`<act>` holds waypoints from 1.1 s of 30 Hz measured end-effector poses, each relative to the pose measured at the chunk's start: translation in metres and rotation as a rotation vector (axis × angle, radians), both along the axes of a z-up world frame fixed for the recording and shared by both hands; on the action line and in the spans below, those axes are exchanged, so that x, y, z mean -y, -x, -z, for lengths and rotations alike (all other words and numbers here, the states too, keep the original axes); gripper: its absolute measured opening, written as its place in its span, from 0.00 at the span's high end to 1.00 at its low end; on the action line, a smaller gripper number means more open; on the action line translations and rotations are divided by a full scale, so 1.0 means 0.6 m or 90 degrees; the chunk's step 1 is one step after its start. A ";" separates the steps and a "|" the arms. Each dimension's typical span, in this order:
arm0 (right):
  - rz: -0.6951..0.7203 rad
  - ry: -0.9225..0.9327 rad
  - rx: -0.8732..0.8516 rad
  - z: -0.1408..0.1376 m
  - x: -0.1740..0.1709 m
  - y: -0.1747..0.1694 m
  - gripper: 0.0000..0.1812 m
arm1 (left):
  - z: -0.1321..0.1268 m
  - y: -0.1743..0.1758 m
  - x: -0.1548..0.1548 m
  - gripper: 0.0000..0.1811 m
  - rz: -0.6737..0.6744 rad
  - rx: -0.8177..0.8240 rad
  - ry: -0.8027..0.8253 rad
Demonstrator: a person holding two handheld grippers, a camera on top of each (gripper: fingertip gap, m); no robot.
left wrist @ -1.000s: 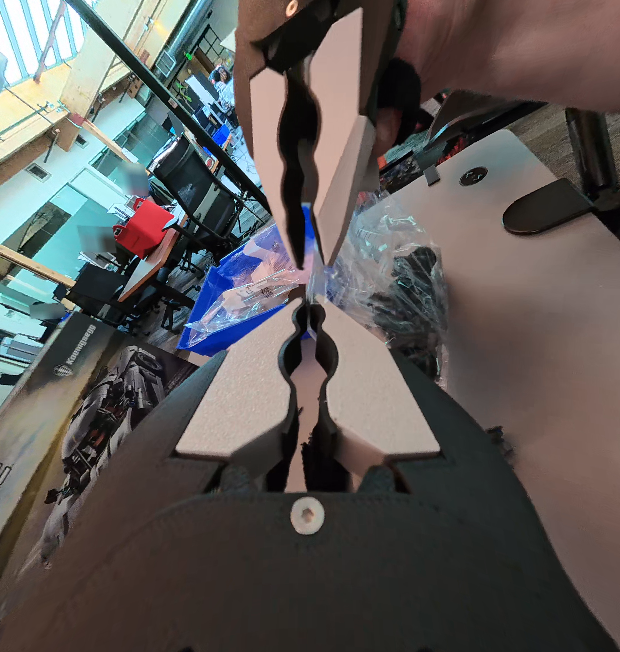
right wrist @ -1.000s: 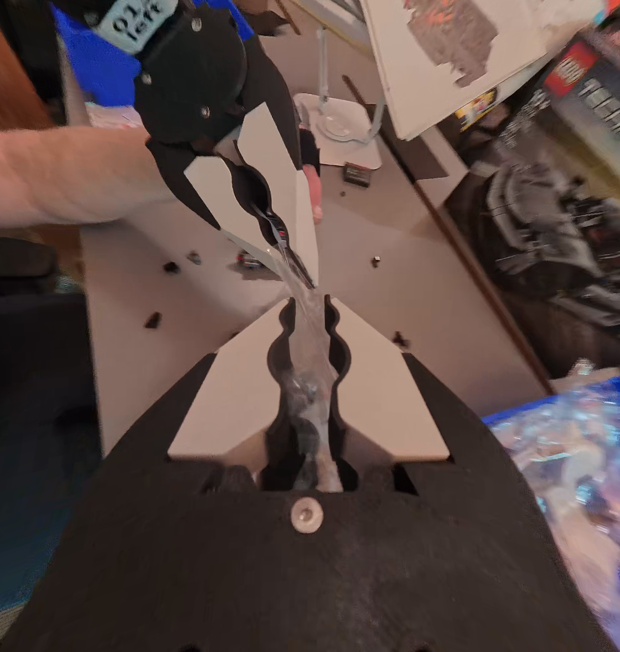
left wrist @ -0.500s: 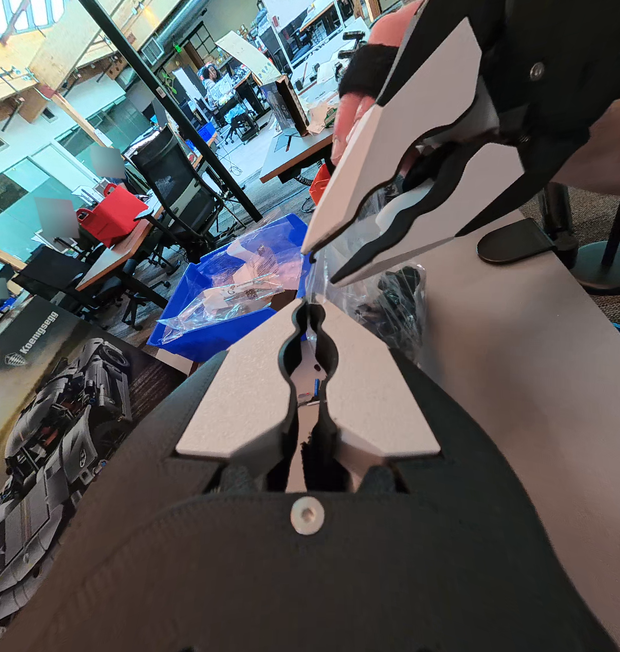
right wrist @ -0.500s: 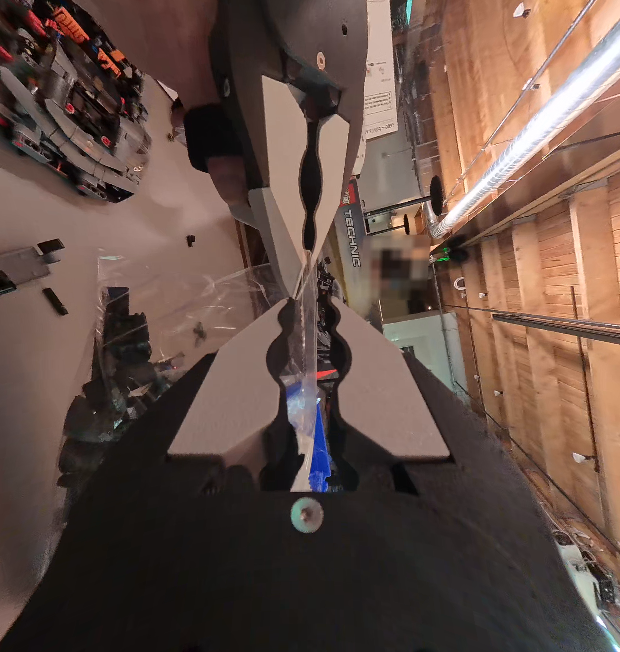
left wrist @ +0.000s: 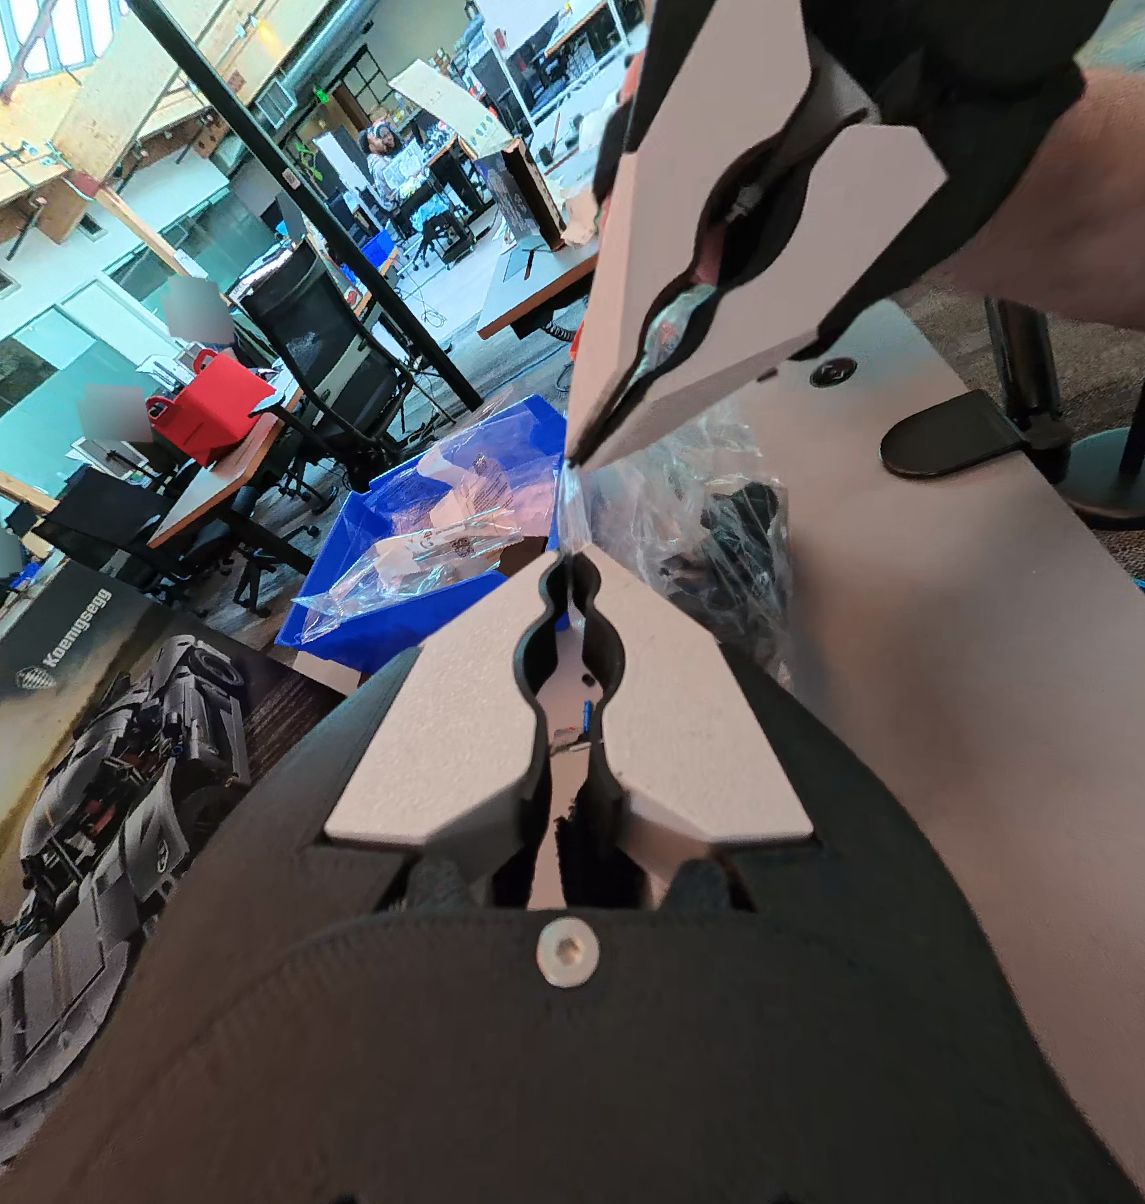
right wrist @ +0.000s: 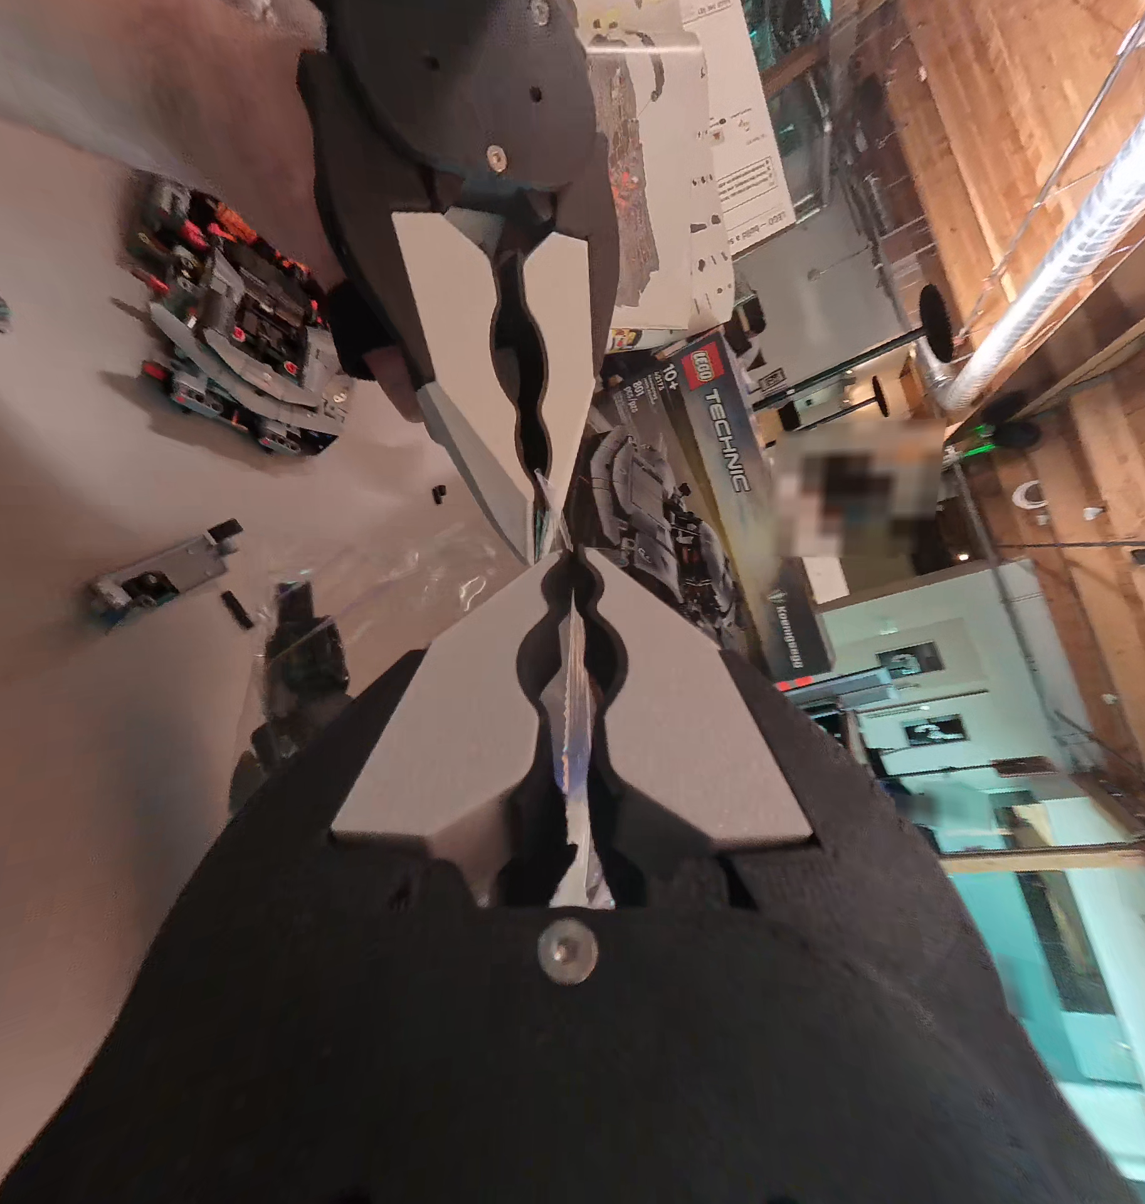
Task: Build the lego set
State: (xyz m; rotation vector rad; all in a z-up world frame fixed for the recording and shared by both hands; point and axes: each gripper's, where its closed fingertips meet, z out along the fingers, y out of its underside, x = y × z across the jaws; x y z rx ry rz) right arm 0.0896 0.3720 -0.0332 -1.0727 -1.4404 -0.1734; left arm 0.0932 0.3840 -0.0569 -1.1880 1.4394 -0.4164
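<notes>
A clear plastic bag (left wrist: 700, 534) of dark lego parts hangs just above the grey table (left wrist: 948, 651). My left gripper (left wrist: 568, 560) is shut on the bag's top edge. My right gripper (right wrist: 568, 561) is shut on the same edge, tip to tip with the left one. The right gripper also shows in the left wrist view (left wrist: 573, 459), and the left gripper in the right wrist view (right wrist: 544, 515). The bag shows in the right wrist view (right wrist: 374, 586) with dark parts inside. A partly built grey, black and red model (right wrist: 231, 326) sits on the table.
A blue bin (left wrist: 400, 573) with more clear bags stands beyond the table edge. The set's box (left wrist: 101, 749) lies at the left, and also shows in the right wrist view (right wrist: 700, 521). A small grey sub-assembly (right wrist: 159, 576) and loose dark pieces lie on the table. A black clamp base (left wrist: 948, 433) sits on the table's far corner. Both grippers' tips are close together, under 4 cm apart.
Both grippers stay shut on the bag's edge. The right gripper has swung round from above to the upper right. The views have tilted, and the bag's edge is stretched taut between the tips.
</notes>
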 end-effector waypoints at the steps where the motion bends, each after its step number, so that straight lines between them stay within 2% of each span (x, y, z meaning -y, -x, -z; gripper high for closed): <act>1: -0.004 0.023 -0.007 -0.002 0.001 -0.001 1.00 | -0.001 -0.001 0.000 1.00 -0.001 0.001 -0.006; 4: -0.043 0.107 -0.099 -0.035 0.012 0.000 1.00 | 0.017 0.002 -0.010 1.00 -0.029 -0.052 -0.039; 6: -0.024 0.133 -0.096 -0.043 0.005 -0.010 1.00 | 0.026 -0.005 -0.008 1.00 -0.017 -0.050 -0.026; 11: -0.003 0.172 -0.027 0.002 -0.010 -0.023 0.99 | 0.026 -0.011 -0.003 1.00 -0.009 -0.048 -0.003; 13: -0.017 0.132 0.010 0.020 -0.003 -0.023 0.87 | 0.024 -0.007 -0.006 1.00 -0.009 -0.038 0.017; 14: -0.017 0.111 0.030 0.030 -0.001 -0.022 0.87 | 0.021 -0.007 -0.004 1.00 -0.001 -0.028 0.030; 18: 0.020 0.030 0.064 0.047 -0.019 -0.018 0.89 | 0.018 -0.008 -0.001 1.00 0.012 -0.009 0.073; 23: 0.032 -0.053 0.055 0.038 -0.026 -0.015 0.98 | 0.021 -0.007 0.001 1.00 0.022 -0.007 0.107; 27: 0.027 -0.035 0.049 0.039 -0.024 -0.015 1.00 | 0.020 -0.007 0.001 1.00 0.023 -0.005 0.109; 29: 0.025 0.009 0.031 0.037 -0.025 -0.016 1.00 | 0.018 -0.008 -0.002 1.00 0.010 -0.009 0.073; 33: 0.007 0.094 -0.001 0.029 -0.024 -0.020 1.00 | 0.000 -0.008 -0.006 0.90 -0.025 -0.003 -0.021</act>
